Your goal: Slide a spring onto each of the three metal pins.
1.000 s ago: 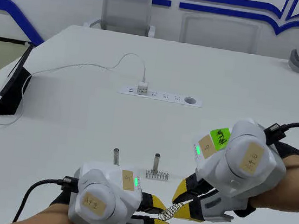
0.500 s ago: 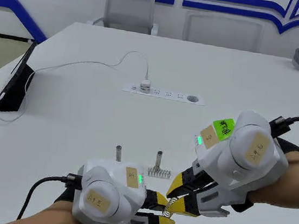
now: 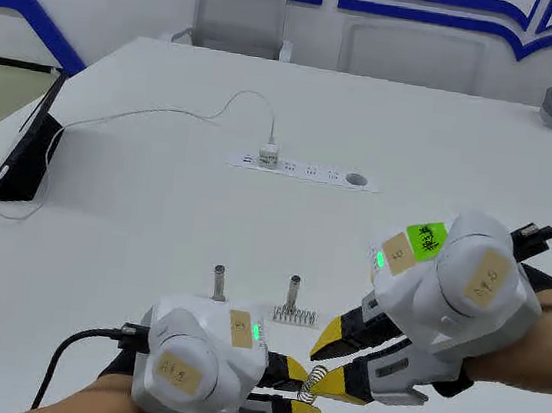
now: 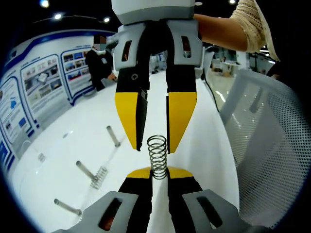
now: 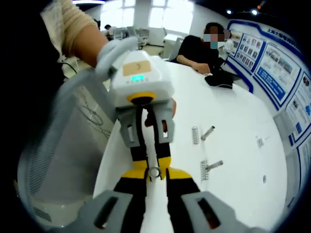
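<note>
A small coil spring (image 3: 313, 382) hangs between my two grippers near the table's front edge. My left gripper (image 3: 300, 392) is shut on its lower end (image 4: 157, 162). My right gripper (image 3: 322, 371) faces it, jaws slightly apart on either side of the spring's free end (image 5: 154, 172), with a small gap on one side. Two upright metal pins (image 3: 218, 282) (image 3: 292, 294) stand just beyond, bare, with a loose spring (image 3: 293, 316) lying beside the right one. The left gripper view has three pins (image 4: 113, 136) (image 4: 85, 170) (image 4: 65, 208).
A white power strip (image 3: 300, 172) with a plugged charger (image 3: 268, 155) and cable lies mid-table. A dark tablet (image 3: 21, 163) leans at the left edge. A grey chair (image 3: 238, 5) stands beyond the far edge. A mesh chair back (image 4: 262, 145) is close behind me.
The right gripper has drifted a little to the right and up. The spring has stayed between the two pairs of jaws, and the left gripper has hardly moved.
</note>
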